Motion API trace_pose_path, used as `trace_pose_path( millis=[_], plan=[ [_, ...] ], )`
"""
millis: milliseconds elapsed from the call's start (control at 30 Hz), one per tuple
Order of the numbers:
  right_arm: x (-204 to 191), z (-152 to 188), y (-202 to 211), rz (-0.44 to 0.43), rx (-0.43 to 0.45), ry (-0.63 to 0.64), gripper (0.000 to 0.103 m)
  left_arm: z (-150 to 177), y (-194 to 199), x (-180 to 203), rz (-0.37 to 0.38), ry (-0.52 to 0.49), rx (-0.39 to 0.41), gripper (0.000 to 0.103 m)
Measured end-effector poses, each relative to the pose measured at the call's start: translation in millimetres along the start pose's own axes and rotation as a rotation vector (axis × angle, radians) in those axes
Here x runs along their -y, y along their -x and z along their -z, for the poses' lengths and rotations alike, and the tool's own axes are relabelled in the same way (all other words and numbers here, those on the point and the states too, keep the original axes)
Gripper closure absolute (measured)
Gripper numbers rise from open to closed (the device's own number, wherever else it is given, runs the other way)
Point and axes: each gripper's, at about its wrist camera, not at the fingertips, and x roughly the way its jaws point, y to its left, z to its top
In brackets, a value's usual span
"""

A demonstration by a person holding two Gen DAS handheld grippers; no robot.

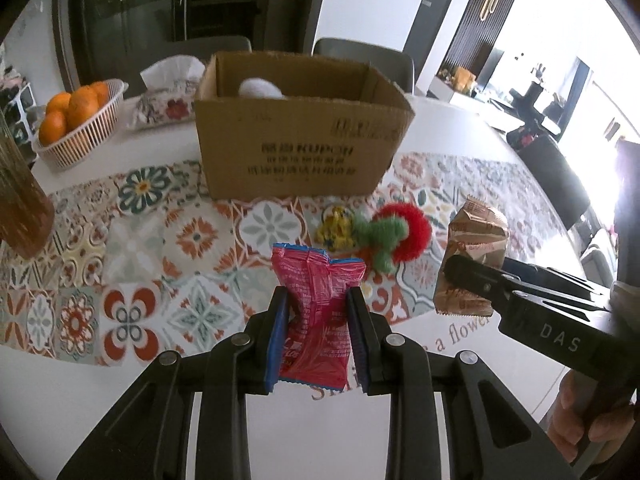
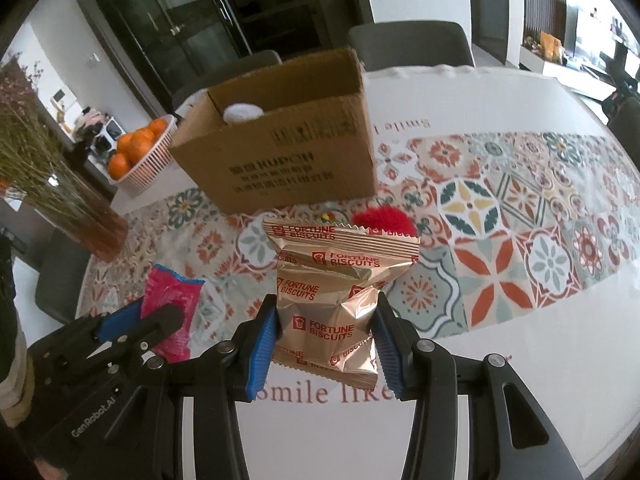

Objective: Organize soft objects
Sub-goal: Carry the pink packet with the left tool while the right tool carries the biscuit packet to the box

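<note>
While both packets hang clear above the patterned tablecloth [image 1: 168,240], the left gripper [image 1: 318,332] is clenched on a crumpled red snack packet [image 1: 316,312], its blue pads pinching the wrapper's waist. The right gripper [image 2: 326,346] is clamped round a gold Fortune Biscuits packet [image 2: 332,300], held upright. The two grippers sit side by side, near each other but apart.

Ahead of them stands the open cardboard box [image 1: 296,136], its near wall facing the grippers and a white soft ball [image 1: 260,89] showing over the rim. Between the box and the packets lies a knitted toy [image 1: 384,236], red fluff with green limbs, beside a small yellow knitted piece [image 1: 336,228]; both lie just short of the box's front edge. Right of the box the cloth is open out to the table's curved rim.

Only the left view shows the tissue box [image 1: 168,96] behind the box's left corner. Only the right view shows dried grasses in the glass vase [image 2: 92,224] at the left, and there the gold packet hides most of the toy. A basket of oranges [image 1: 80,120] sits far left.
</note>
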Motion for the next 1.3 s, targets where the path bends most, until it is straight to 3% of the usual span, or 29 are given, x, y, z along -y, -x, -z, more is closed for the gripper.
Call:
trace_pose_path(
  millis=[833, 1300],
  plan=[
    [-27.5, -66.2, 32.9, -0.045, 0.172, 0.032, 0.056, -70.2, 44.1, -3.2, -0.016, -0.03, 0.197, 0.074],
    [-34.5, -111.2, 37.2, -0.04, 0.245, 0.064, 0.056, -113.5, 48.1, -6.5, -0.019, -0.055, 0.27, 0.074]
  ],
)
